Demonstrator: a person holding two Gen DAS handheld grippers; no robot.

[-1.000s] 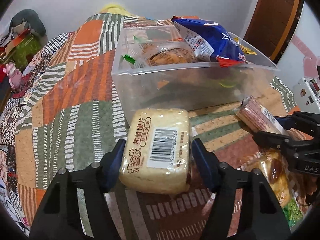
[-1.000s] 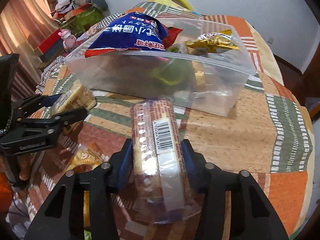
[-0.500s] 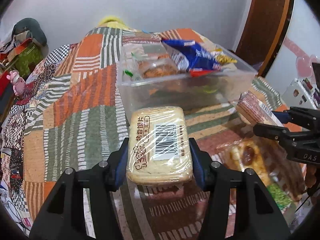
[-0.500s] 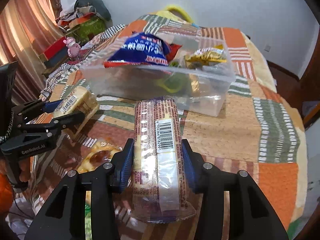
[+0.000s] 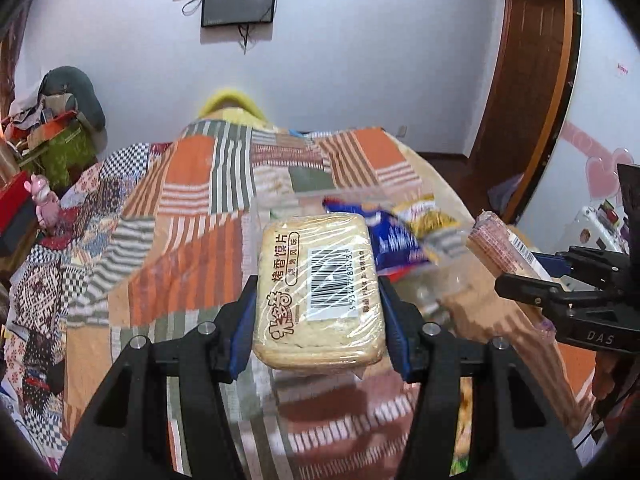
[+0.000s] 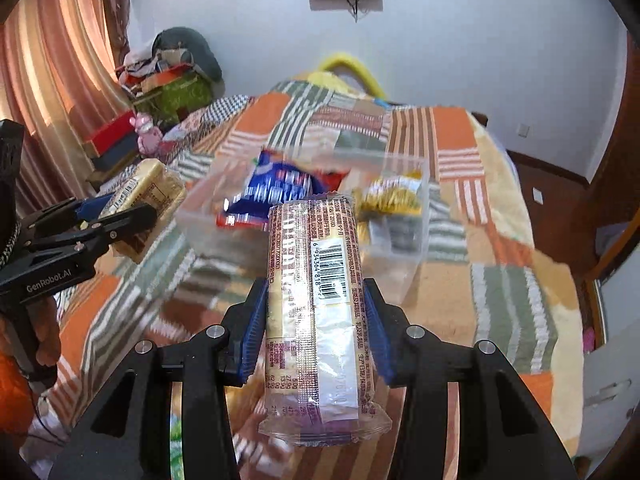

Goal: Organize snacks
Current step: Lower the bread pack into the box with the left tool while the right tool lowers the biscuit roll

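Observation:
My left gripper (image 5: 317, 300) is shut on a pale yellow bread-slice pack (image 5: 320, 248) with a barcode, held up off the quilt. My right gripper (image 6: 315, 292) is shut on a long biscuit roll (image 6: 316, 256), also lifted. Beyond both stands a clear plastic bin (image 6: 404, 160) with a blue snack bag (image 6: 280, 184) and a yellow packet (image 6: 394, 196) inside. In the left wrist view the right gripper (image 5: 532, 276) with its roll (image 5: 496, 240) is at the right. The right wrist view has the left gripper (image 6: 120, 216) and its pack (image 6: 148, 184) at the left.
A patchwork quilt (image 5: 188, 208) covers the bed under everything. Piled clothes and boxes (image 6: 168, 76) sit at the far left by the curtain. A wooden door (image 5: 532, 80) stands at the right. Blurred loose snack packets (image 5: 466, 416) lie on the quilt below my grippers.
The left jaws closed onto the bread-slice pack. Both grippers then rose with their packs and tilted up, so the bin looks lower and farther away.

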